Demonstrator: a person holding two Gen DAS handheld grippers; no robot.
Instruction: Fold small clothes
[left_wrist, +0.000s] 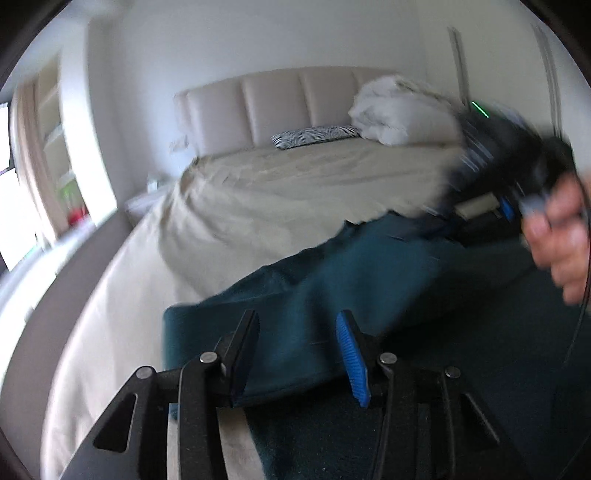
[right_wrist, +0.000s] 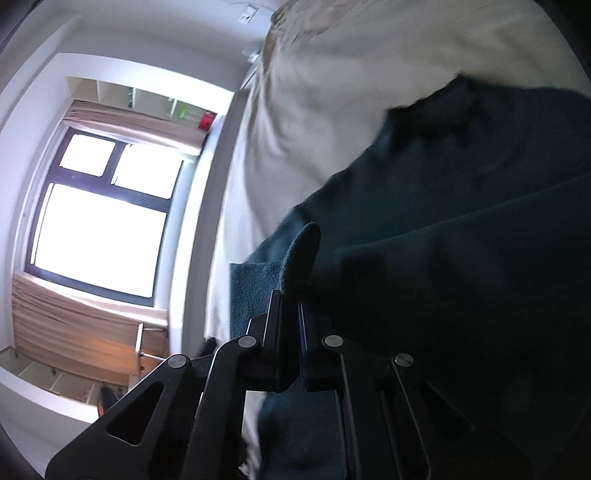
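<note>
A dark teal garment (left_wrist: 332, 280) lies on the beige bed (left_wrist: 258, 192). My left gripper (left_wrist: 299, 354) is open just above the garment's near left part, nothing between its fingers. My right gripper (right_wrist: 290, 325) is shut on an edge of the teal garment (right_wrist: 443, 206), which sticks up between its fingers. In the left wrist view the right gripper (left_wrist: 517, 177) shows blurred at the right, held by a hand and lifting the garment's far side.
A padded headboard (left_wrist: 277, 99), a zebra-print pillow (left_wrist: 314, 134) and a bundled white duvet (left_wrist: 402, 110) are at the bed's far end. A window (right_wrist: 99, 221) with curtains and shelves is on the wall to the left.
</note>
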